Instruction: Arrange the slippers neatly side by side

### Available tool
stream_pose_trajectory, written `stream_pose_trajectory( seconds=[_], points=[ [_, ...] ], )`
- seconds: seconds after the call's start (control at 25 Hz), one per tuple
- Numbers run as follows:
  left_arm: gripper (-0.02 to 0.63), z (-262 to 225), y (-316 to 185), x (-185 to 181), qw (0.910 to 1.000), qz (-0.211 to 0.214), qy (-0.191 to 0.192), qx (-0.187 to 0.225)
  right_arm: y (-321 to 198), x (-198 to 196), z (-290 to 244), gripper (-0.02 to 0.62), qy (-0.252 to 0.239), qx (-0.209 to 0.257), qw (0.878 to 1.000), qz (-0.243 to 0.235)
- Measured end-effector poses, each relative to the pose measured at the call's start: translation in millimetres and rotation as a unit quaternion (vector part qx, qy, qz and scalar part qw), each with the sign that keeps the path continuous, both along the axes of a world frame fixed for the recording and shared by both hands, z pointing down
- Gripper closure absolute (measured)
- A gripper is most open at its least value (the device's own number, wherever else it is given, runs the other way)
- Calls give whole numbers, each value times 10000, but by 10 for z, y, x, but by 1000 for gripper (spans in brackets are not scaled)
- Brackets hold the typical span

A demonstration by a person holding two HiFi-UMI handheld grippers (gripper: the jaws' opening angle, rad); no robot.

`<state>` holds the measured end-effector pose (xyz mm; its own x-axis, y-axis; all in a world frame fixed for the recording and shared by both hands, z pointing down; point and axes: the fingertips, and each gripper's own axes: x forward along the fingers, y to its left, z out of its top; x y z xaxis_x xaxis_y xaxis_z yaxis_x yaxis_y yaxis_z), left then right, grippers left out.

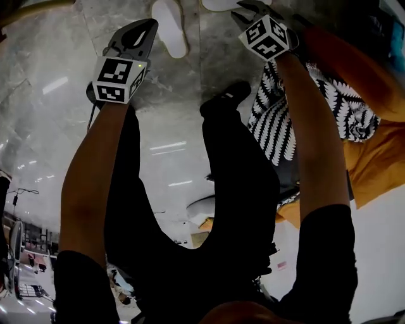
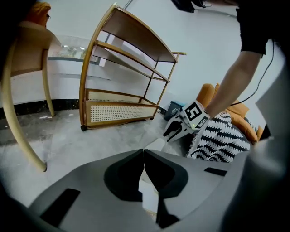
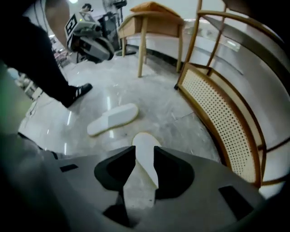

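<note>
Two white slippers lie on the grey marble floor. One slipper (image 3: 113, 119) lies flat, a little way off to the left. The other slipper (image 3: 147, 158) shows in the gap of my right gripper (image 3: 145, 152), whose jaws stand open and do not press on it. In the head view the right gripper (image 1: 250, 10) is at the top right, a slipper (image 1: 169, 26) to its left. My left gripper (image 1: 143, 29) hangs at the top left, shut and empty. In its own view the left gripper (image 2: 144, 157) has a white slipper (image 2: 149, 195) below it.
A wooden rack with cane panels (image 3: 226, 113) stands close on the right. A wooden stool (image 3: 154, 18) stands beyond it. A black-and-white cushion (image 1: 285, 120) and orange upholstery (image 1: 373, 158) lie to the right. The person's black shoe (image 1: 228, 98) is planted between the grippers.
</note>
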<state>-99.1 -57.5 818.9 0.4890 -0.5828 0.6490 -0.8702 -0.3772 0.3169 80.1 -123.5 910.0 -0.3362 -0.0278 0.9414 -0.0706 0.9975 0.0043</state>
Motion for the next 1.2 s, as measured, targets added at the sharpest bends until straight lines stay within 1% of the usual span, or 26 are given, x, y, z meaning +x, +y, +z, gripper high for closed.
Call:
stream_pose_trajectory(
  seconds=[0.08, 0.16, 0.32, 0.4, 0.48, 0.6, 0.68, 0.76, 0.8, 0.84, 0.92, 1.08, 1.2],
  points=[
    [588, 184, 2, 31, 9999, 89, 5, 45, -77, 68, 265, 456, 263, 75, 9979, -584],
    [588, 347, 16, 49, 9999, 130, 31, 64, -136, 104, 481, 456, 415, 145, 9937, -1033],
    [588, 622, 80, 37, 9999, 137, 23, 29, -139, 184, 851, 457, 807, 113, 9784, -1899],
    [588, 726, 131, 46, 9999, 121, 17, 9, -114, 253, 982, 466, 979, 76, 9710, -2179],
    [588, 810, 171, 74, 9999, 111, 24, 8, -125, 326, 1091, 466, 1095, 74, 9672, -2291],
    [588, 896, 203, 121, 9999, 116, 34, 34, -214, 332, 1192, 466, 1115, 187, 9675, -2260],
    [588, 926, 225, 133, 9999, 112, 40, 30, -229, 332, 1237, 495, 1193, 163, 9661, -2283],
    [588, 939, 228, 119, 10000, 77, 33, 18, -227, 338, 1245, 541, 1305, 113, 9627, -2367],
    [588, 933, 225, 110, 10000, 60, 30, 10, -228, 333, 1227, 546, 1328, 97, 9622, -2376],
    [588, 916, 225, 103, 10000, 50, 29, -4, -233, 325, 1191, 548, 1326, 85, 9634, -2328],
    [588, 848, 241, 96, 10000, 58, 27, -44, -246, 304, 1073, 551, 1248, 56, 9720, -1992],
    [588, 643, 299, 89, 9998, 119, -40, -135, -243, 202, 699, 554, 870, 39, 9918, -935],
    [588, 473, 313, 104, 9995, 200, -86, -243, -272, 119, 349, 555, 548, 73, 9984, 93]
  ],
)
